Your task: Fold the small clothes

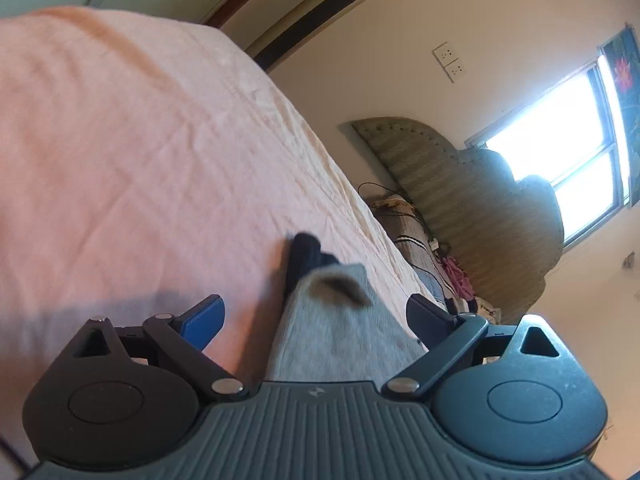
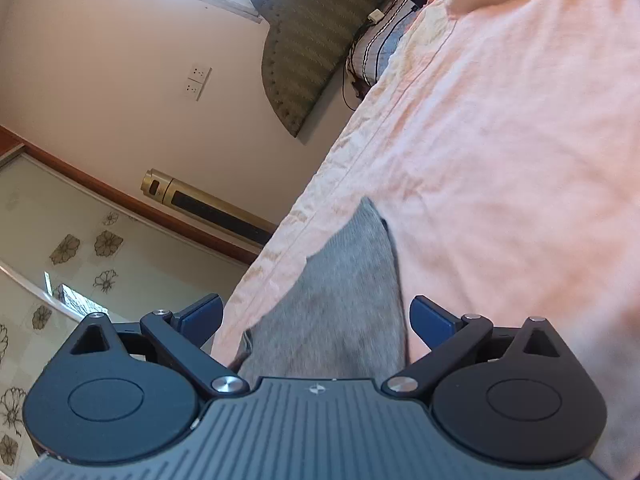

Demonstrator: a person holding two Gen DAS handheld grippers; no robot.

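Grey sock (image 1: pixel 340 320) lies between both gaping claws.

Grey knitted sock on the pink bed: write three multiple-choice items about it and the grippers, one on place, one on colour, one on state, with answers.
1. Where does the grey knitted sock lie?
A. on the pink bedsheet, near its edge
B. on the floor
C. on the green padded headboard

2. What colour is the sock's toe end?
A. white
B. red
C. black

3. How do the jaws of the left hand-held gripper stand?
A. clamped on the sock
B. open, either side of the sock
C. shut on nothing

Answers: 1 A, the sheet shows around it; 2 C, the far tip is black; 3 B, the blue pads sit wide apart, as on the right hand-held gripper.
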